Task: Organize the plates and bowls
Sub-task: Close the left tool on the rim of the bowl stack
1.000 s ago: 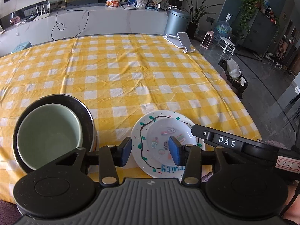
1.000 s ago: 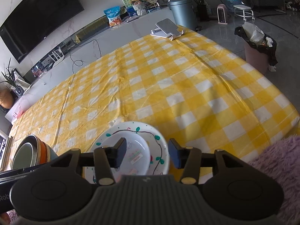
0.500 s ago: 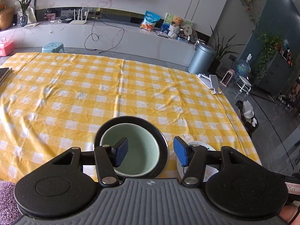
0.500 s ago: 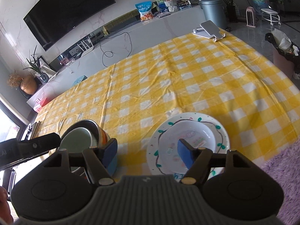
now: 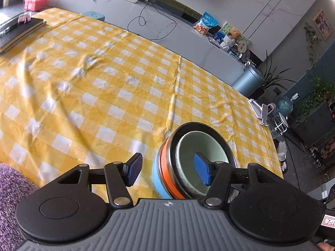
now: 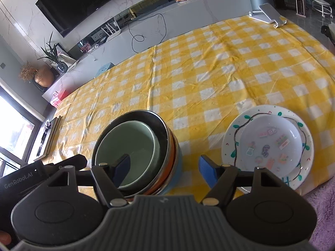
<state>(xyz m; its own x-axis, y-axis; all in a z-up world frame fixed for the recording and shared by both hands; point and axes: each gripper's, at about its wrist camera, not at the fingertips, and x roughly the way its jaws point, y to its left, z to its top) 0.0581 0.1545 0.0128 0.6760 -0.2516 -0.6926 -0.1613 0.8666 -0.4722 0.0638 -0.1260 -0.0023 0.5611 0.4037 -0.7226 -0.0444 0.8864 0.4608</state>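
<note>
Since a second ago both grippers have swung leftward off the plates: the left one, then centred over the painted plate, now sits over the near left edge of the bowl stack, and both sets of fingers have widened. Left to right in the right wrist view: the books [image 6: 50, 133] at the far left table edge, then the bowl stack [image 6: 136, 150], with a pale green bowl [image 6: 127, 146] nested in a dark-rimmed steel bowl above orange and light blue ones, standing near the front edge of the yellow checked tablecloth [image 6: 188, 73]. Just right of it, a strip of cloth apart, the painted plate [image 6: 268, 146] carries a smaller white dish [image 6: 270, 142]. The left gripper [image 5: 167, 170] has its fingers spread, no pad pressing anything, the stack's wall between them in the picture. The right gripper [image 6: 165, 170] is likewise spread and empty, the stack's right side framed between its pads. Judgement: sorting looks largely done, bowls nested in one pile, plates in another; what is left, if anything, is shifting or squaring the bowl pile, which both grippers seem aimed at.
</note>
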